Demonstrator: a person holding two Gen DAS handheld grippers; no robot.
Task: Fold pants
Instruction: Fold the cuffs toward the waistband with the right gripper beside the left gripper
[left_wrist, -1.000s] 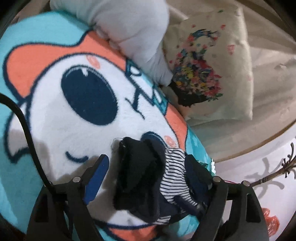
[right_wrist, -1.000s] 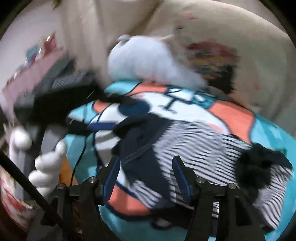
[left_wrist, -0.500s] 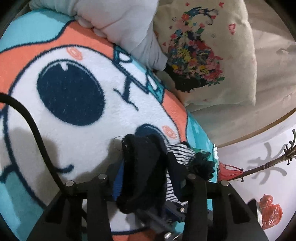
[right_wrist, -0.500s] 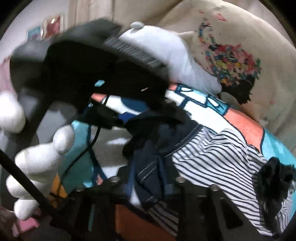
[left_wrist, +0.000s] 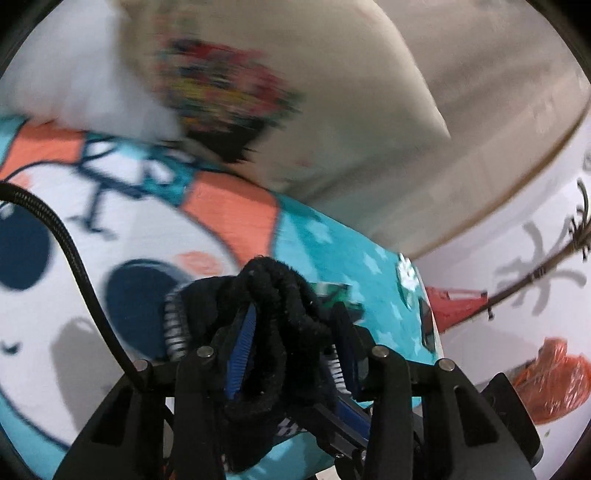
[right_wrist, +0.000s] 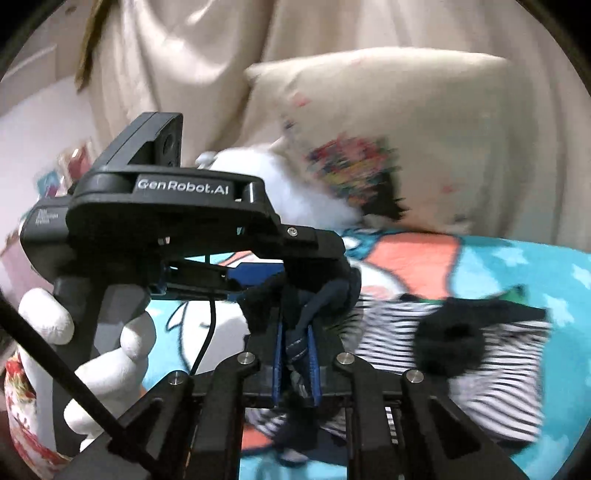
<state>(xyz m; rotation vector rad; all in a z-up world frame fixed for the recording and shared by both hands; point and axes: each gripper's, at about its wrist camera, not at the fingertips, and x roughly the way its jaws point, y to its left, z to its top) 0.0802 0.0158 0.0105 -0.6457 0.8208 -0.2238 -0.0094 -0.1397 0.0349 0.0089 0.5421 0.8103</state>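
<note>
Left wrist view: the left gripper (left_wrist: 295, 325), with 2 black fingers carrying blue pads (left_wrist: 242, 347), is clamped on a thick black fuzzy bunch of the black-and-white striped pants (left_wrist: 273, 332); the gap is narrow and filled with cloth, and a striped edge shows on either side of the bunch. The pants are lifted above a plush teal, orange and white cartoon-print blanket (left_wrist: 229, 218). Behind it lie a cream cushion with a multicoloured floral print (left_wrist: 332, 122), blurred, and a white fluffy plush item (left_wrist: 74, 88). A black braided cable (left_wrist: 74, 258) crosses the left side. Right wrist view: the right gripper (right_wrist: 295, 354) has its fingers nearly together and closing, pinching a dark navy fold of the pants between the blue pads. The striped part with a black fuzzy patch trails to the right over the blanket. The left gripper's body, marked "GenRobot.AI", sits just above, held by a white-gloved hand (right_wrist: 99, 354).
</note>
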